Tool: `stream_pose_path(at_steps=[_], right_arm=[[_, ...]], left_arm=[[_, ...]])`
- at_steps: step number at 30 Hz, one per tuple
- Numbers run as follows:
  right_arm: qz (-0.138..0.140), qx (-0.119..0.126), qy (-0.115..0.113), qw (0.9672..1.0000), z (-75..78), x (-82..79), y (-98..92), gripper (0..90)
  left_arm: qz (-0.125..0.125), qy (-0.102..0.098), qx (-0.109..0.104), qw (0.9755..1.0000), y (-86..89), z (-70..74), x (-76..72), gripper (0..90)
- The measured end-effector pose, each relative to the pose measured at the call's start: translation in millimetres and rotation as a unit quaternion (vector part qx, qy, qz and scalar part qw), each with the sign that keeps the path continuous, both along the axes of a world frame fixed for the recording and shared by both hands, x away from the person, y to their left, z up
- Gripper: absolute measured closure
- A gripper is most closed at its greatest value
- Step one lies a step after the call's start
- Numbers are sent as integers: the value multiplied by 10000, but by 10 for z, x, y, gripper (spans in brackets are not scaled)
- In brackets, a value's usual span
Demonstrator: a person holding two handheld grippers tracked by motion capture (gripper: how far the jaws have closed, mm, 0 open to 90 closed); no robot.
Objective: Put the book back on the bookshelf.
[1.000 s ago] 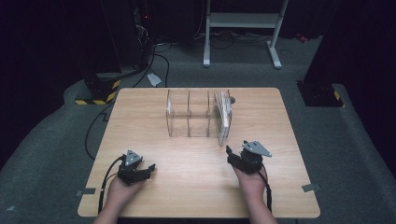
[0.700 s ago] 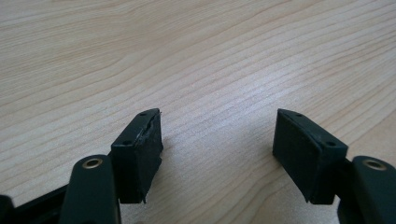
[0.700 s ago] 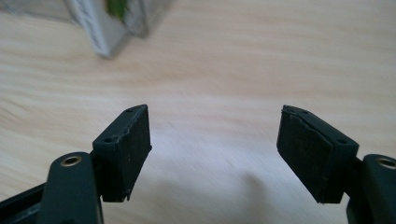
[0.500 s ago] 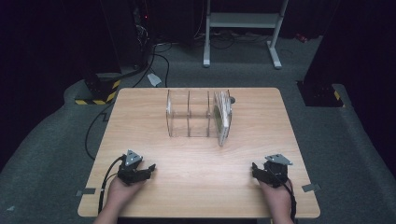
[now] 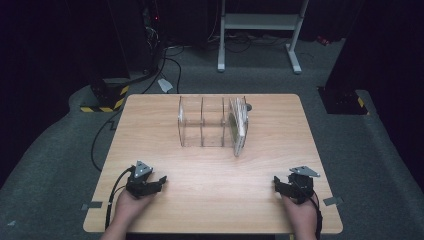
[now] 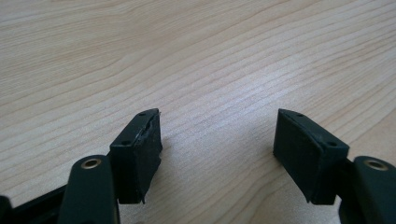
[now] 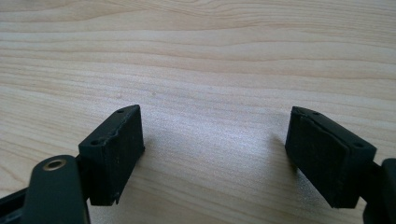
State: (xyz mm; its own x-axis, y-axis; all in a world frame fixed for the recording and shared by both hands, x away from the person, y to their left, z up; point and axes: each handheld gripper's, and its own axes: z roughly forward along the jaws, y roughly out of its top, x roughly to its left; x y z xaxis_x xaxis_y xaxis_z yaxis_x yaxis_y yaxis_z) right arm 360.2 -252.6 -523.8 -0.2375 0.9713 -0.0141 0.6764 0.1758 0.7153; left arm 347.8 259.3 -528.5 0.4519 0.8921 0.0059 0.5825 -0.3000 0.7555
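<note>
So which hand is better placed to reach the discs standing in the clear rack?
Probably the right. The discs stand at the right end of the clear rack, on the side of the right claw, which is open and empty. The left claw, also open, would have to reach across the table.

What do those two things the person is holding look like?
Both are black. The left gripper and right gripper each carry a grey three-cornered plate on top, trail a black cable, and end in two blocky black jaws fixed with small screws.

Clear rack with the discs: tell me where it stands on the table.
In the high view, the clear rack stands at the table's far middle, discs upright in its right end, far from both grippers.
</note>
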Motion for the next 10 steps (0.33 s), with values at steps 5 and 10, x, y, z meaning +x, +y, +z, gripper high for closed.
stream_pose_path(at_steps=[5,10], right_arm=[[-8,-2,-4,10000,0,-2,3,195],[-10,-1,-5,10000,0,-3,4,195]], left_arm=[[-12,2,7,10000,1,1,0,320],[-39,12,-1,10000,-1,1,-3,317]])
